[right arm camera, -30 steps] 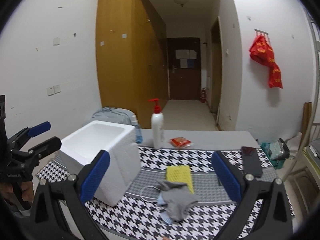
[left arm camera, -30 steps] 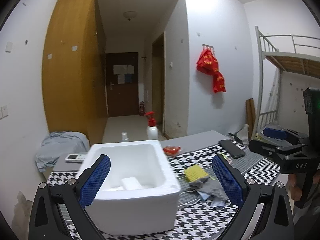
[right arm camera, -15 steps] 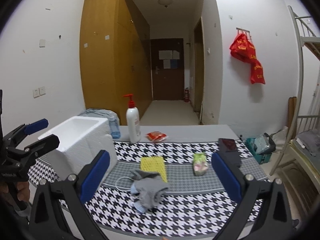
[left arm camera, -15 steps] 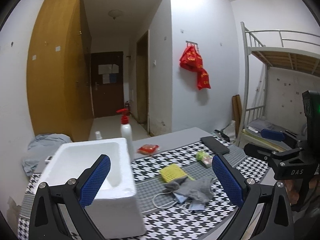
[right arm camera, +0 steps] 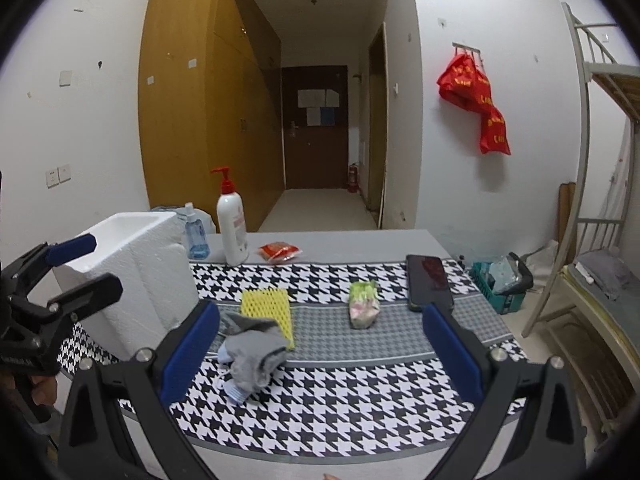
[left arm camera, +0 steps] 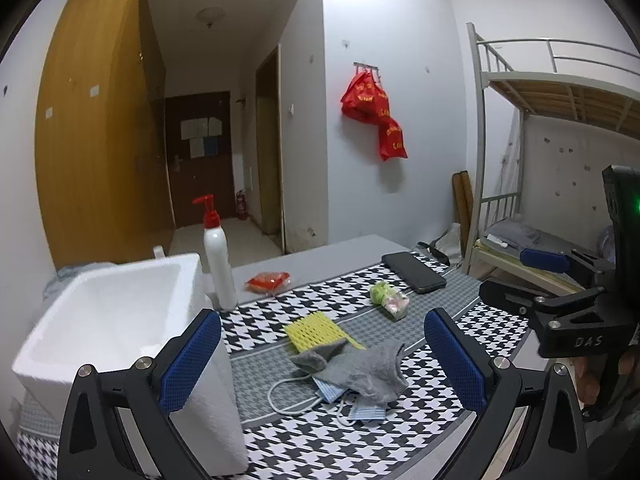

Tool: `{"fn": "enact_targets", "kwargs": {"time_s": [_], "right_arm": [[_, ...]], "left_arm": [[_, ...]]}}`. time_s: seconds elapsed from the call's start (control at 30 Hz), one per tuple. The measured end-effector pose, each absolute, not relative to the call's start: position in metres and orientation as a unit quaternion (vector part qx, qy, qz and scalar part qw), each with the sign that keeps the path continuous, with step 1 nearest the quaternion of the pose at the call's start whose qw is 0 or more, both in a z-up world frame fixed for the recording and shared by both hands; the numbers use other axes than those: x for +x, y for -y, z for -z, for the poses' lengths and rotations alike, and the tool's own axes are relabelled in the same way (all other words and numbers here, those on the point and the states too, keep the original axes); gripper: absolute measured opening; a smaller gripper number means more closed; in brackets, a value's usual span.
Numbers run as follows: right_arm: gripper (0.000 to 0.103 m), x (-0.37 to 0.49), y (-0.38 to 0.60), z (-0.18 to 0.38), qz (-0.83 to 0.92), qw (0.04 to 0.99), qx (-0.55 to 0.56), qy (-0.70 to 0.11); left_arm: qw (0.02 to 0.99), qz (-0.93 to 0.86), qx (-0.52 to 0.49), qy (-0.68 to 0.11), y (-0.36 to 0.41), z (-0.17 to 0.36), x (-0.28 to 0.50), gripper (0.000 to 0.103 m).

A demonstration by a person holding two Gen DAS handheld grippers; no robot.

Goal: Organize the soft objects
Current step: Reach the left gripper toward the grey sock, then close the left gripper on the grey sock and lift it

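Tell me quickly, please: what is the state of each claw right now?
Left claw: open, holding nothing.
Right claw: open, holding nothing.

A grey table [right arm camera: 340, 240] wears a houndstooth cloth [right arm camera: 340, 400]. On it sit a foam box [left arm camera: 108, 320], phone [right arm camera: 428, 282], sock [left arm camera: 360, 368], yellow netting [right arm camera: 266, 306] and pump bottle [right arm camera: 232, 228].

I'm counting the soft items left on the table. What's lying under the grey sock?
Under the grey sock lie blue face masks with white ear loops, and a corner of the yellow foam net. Anything else beneath is covered.
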State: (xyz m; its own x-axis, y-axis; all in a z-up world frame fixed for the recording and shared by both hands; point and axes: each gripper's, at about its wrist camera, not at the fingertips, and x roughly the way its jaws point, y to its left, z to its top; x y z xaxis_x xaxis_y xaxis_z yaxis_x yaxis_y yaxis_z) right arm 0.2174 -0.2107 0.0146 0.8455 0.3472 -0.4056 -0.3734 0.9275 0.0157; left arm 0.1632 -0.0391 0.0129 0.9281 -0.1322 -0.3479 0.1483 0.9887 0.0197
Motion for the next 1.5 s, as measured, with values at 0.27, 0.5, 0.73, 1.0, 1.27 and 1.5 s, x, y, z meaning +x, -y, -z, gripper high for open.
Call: {"fn": "enact_targets", "kwargs": {"time_s": [0.27, 0.5, 0.73, 1.0, 1.27, 1.5], "right_arm": [[0.102, 0.241, 0.223, 0.004, -0.189, 0.955, -0.030, -0.226], [0.102, 0.261, 0.228, 0.020, -0.198, 0.948, -0.032, -0.247], [0.102, 0.280, 0.234, 0.031, -0.200, 0.942, -0.030, -0.268], [0.102, 0.300, 0.237, 0.040, -0.197, 0.935, -0.031, -0.294], [0.102, 0.309, 0.240, 0.047, -0.198, 0.929, -0.033, -0.311], [0.102, 0.318, 0.238, 0.054, -0.201, 0.922, -0.037, -0.328]], "left_arm": [[0.978, 0.049, 0.024, -0.199, 0.058, 0.008, 0.178, 0.102], [0.971, 0.041, 0.034, -0.234, 0.069, 0.026, 0.200, 0.102], [0.961, 0.044, 0.041, -0.271, 0.076, 0.045, 0.222, 0.102], [0.952, 0.057, 0.048, -0.296, 0.084, 0.054, 0.240, 0.098], [0.940, 0.076, 0.063, -0.328, 0.098, 0.068, 0.256, 0.083], [0.930, 0.082, 0.072, -0.350, 0.100, 0.076, 0.263, 0.053]]}}
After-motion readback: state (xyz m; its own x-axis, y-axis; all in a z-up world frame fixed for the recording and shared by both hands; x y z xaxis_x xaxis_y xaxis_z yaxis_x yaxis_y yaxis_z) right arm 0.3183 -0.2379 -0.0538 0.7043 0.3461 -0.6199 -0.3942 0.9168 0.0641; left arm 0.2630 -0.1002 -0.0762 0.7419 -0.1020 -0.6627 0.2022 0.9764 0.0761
